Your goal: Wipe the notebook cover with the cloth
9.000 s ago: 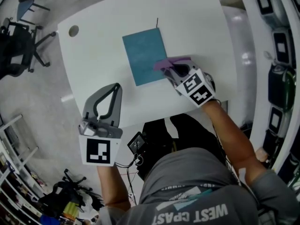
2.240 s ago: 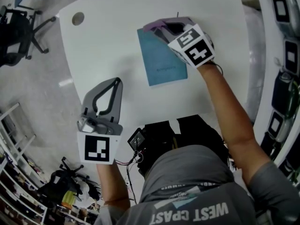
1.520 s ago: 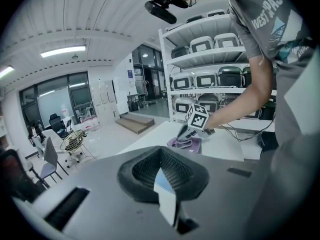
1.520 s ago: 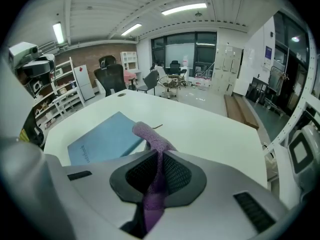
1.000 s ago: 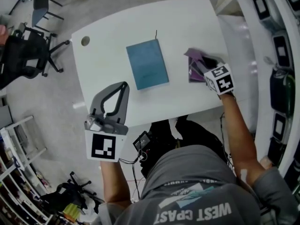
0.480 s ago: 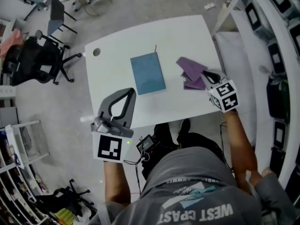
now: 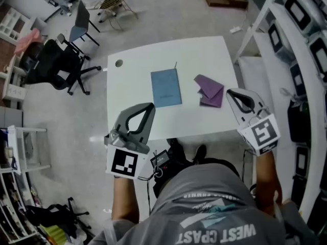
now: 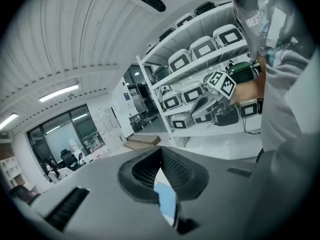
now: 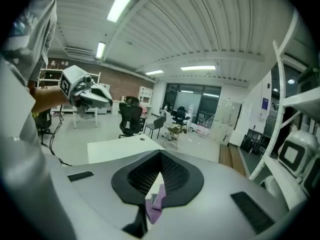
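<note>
Right tongs (image 7: 230,91) have let go of the crumpled purple cloth (image 7: 209,92) and drawn back off it, their jaws just closing until they meet, with nothing between them.
The white rectangular worktop (image 7: 133,75) carries the blue rectangular notebook (image 7: 166,88) flat near its middle, with the cloth beside it on the right and apart from it (a loose heap). Left tongs (image 7: 151,106) hover over the near edge, jaws together, empty.

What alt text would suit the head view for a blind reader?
Seen from above, a blue notebook and a crumpled purple cloth lie side by side, apart, on a white table. The person holds the left gripper and right gripper, both shut and empty, near its front edge.
</note>
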`<state>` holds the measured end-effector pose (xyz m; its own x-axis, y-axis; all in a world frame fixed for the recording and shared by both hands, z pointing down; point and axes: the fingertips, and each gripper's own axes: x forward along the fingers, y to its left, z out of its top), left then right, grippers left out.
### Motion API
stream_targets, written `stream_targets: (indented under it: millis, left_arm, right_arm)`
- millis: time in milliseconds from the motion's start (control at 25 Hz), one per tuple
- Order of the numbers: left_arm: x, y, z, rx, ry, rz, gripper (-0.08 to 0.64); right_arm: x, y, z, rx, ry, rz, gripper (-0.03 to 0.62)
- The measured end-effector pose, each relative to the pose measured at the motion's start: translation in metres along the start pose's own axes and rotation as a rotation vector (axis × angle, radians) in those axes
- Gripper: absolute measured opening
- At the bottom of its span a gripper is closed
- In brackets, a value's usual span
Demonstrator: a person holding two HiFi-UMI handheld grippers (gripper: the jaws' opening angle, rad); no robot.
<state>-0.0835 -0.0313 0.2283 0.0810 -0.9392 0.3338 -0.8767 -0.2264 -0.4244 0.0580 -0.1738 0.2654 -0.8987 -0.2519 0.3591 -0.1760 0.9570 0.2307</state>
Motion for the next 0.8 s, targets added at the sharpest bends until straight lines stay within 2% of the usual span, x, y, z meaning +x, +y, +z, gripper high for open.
stream_targets:
  millis: [200, 360, 560, 800]
  left_arm:
    - [-0.021, -0.011, 0.019, 0.026, -0.027, 0.032, 0.003]
    - [-0.034, -0.020, 0.027, 0.027, -0.040, 0.053, 0.003]
    - [-0.047, -0.028, 0.029, 0.014, -0.053, 0.088, 0.003]
    - [-0.061, -0.042, 0.026, 0.001, -0.056, 0.087, 0.003]
  right_arm:
    - [-0.050, 0.013, 0.056, -0.055, -0.109, -0.014, 0.029]
    - [-0.083, 0.023, 0.081, -0.087, -0.143, -0.023, 0.029]
    - [-0.107, 0.030, 0.092, -0.146, -0.152, -0.021, 0.029]
    - [-0.123, 0.045, 0.089, -0.154, -0.155, -0.016, 0.029]
